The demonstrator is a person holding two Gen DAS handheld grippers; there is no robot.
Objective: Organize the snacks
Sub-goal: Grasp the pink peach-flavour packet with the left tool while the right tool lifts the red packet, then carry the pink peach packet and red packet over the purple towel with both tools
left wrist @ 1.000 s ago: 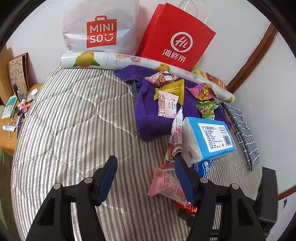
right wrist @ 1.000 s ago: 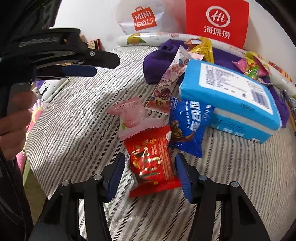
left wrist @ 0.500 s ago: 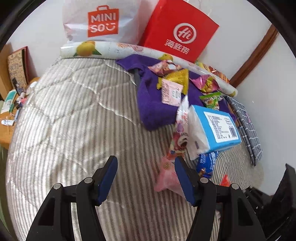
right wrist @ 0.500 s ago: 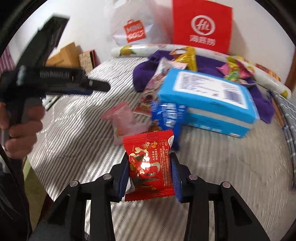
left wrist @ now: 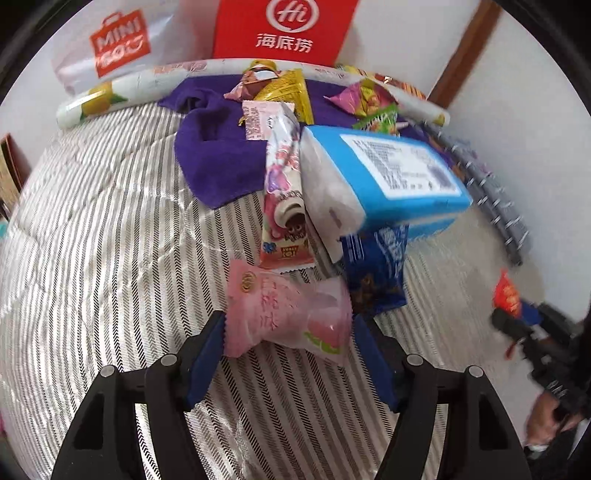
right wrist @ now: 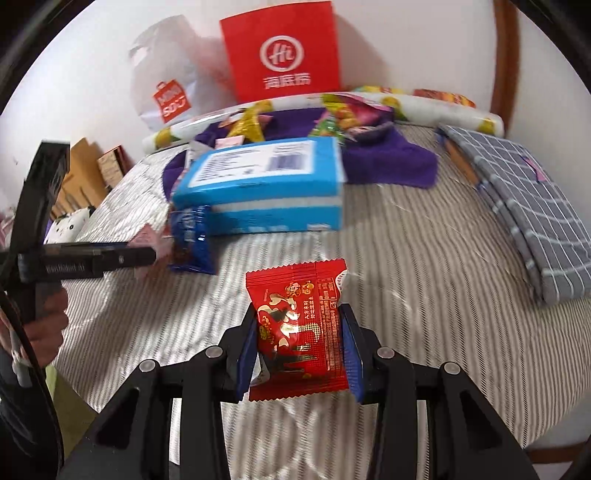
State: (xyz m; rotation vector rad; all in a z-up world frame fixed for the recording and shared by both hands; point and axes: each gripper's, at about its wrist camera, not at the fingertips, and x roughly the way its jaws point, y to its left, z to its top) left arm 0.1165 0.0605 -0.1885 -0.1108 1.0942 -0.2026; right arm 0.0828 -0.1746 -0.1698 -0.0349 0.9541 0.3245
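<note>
My right gripper (right wrist: 299,332) is shut on a red snack packet (right wrist: 301,325) and holds it above the striped bed. It shows at the far right of the left wrist view (left wrist: 508,295). My left gripper (left wrist: 288,332) is open, its jaws on either side of a pink peach snack packet (left wrist: 284,314) lying on the bed. A dark blue packet (left wrist: 373,269), a long pink wrapper (left wrist: 282,192) and a blue tissue pack (left wrist: 384,177) lie just beyond it. More snacks (left wrist: 280,88) rest on a purple towel (left wrist: 218,147).
A red paper bag (left wrist: 284,29) and a white MINISO bag (left wrist: 118,44) stand against the wall behind a rolled printed mat (left wrist: 125,92). A grey checked cloth (right wrist: 524,206) lies at the right. The bed edge is at the left near boxes (right wrist: 85,173).
My right gripper has closed on the red packet and lifted it off the bed to the right. My left gripper has moved forward until the pink packet sits between its jaws.
</note>
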